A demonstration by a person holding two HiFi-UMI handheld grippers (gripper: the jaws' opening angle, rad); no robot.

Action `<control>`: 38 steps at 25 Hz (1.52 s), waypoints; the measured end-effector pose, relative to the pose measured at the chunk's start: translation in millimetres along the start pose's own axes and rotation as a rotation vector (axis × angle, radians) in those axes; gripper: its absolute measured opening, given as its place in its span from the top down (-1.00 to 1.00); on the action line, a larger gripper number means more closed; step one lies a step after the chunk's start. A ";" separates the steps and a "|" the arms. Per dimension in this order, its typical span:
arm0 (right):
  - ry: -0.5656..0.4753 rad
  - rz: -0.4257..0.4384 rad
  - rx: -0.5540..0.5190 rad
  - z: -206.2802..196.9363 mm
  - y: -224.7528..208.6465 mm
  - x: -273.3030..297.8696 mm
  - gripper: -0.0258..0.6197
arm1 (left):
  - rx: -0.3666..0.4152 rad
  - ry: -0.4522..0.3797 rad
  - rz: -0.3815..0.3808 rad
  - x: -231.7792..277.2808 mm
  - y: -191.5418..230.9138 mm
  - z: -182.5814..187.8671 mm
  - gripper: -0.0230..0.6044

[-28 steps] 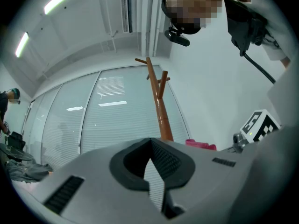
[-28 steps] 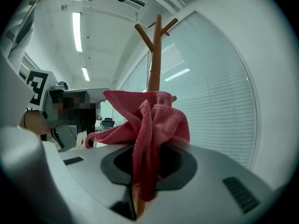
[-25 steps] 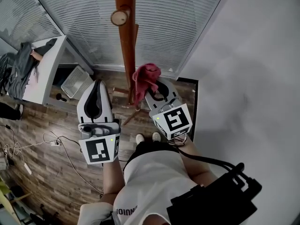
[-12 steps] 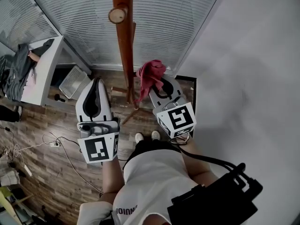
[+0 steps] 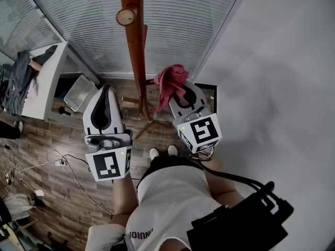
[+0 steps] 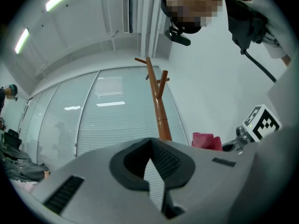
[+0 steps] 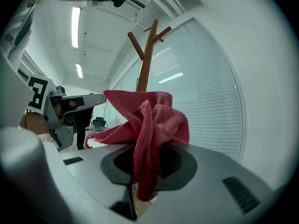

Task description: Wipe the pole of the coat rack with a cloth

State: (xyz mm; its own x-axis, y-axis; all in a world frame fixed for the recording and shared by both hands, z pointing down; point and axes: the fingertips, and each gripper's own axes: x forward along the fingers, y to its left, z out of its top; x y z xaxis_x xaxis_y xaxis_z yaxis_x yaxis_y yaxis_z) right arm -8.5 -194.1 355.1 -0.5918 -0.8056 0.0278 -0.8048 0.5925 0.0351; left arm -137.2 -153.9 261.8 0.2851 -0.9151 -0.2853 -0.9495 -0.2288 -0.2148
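Holding a pinkish-red cloth (image 7: 152,120) clenched tight in the right hand-held gripper (image 7: 148,164), all bunched up and flopping out over the jaws. From the head view the cloth sits just at 3 o'clock of the coat rack pole (image 5: 137,51), right beside it, though I can't tell if it's actually touching the wood. The left hand-held gripper (image 6: 150,143) is squeezed closed on nothing, off at the pole's 9 o'clock side and apart from it. White blinds (image 5: 172,25) are up at 12 o'clock, with wooden floor (image 5: 47,135) underneath.
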 end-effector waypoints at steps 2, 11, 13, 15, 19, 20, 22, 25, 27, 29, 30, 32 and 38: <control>-0.002 -0.009 -0.003 0.7 -2.9 -1.5 0.65 | 0.000 -0.003 -0.003 0.1 -0.6 0.2 0.93; -0.011 -0.059 -0.008 5.4 -18.1 -9.6 0.65 | 0.002 -0.007 -0.011 0.1 -0.2 2.2 0.93; -0.015 -0.074 -0.007 6.6 -22.2 -12.7 0.65 | 0.001 -0.008 -0.015 -0.1 -1.1 3.1 0.93; -0.016 -0.088 -0.006 7.5 -26.3 -15.2 0.65 | 0.001 -0.009 -0.019 0.3 -1.9 3.4 0.93; -0.018 -0.118 -0.007 9.2 -34.6 -20.1 0.65 | -0.001 -0.008 -0.026 1.4 -3.8 3.8 0.93; -0.019 -0.128 -0.007 9.8 -37.1 -21.5 0.65 | -0.002 -0.009 -0.027 1.6 -4.1 4.2 0.93; -0.024 -0.149 -0.006 11.4 -42.6 -24.4 0.65 | -0.003 -0.011 -0.027 1.8 -4.0 4.2 0.93; -0.056 -0.148 -0.007 20.3 -43.6 -28.1 0.65 | -0.005 -0.007 -0.025 1.2 -2.7 2.3 0.93; -0.091 -0.112 -0.017 30.0 -34.7 -29.3 0.65 | -0.006 -0.003 -0.021 0.1 -1.1 1.1 0.93; -0.125 -0.052 -0.027 39.0 -19.3 -28.3 0.65 | -0.005 0.001 -0.016 -1.0 0.7 0.1 0.93; -0.138 -0.016 -0.031 41.7 -10.2 -26.8 0.65 | -0.005 0.003 -0.013 -1.4 1.7 -0.6 0.93; -0.152 0.059 -0.042 42.9 9.1 -22.1 0.65 | -0.004 0.007 -0.007 -2.4 4.0 -2.2 0.93; -0.206 0.217 -0.053 35.1 49.6 -7.2 0.65 | 0.004 0.019 0.020 -10.6 8.7 -4.4 0.93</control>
State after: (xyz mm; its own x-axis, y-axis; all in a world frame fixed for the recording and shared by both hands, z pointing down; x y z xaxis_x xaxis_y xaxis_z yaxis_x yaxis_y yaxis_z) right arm -45.7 -159.0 321.5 -0.7507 -0.6403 -0.1628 -0.6583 0.7458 0.1024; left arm -149.1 -147.6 267.0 0.2639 -0.9256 -0.2714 -0.9543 -0.2096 -0.2131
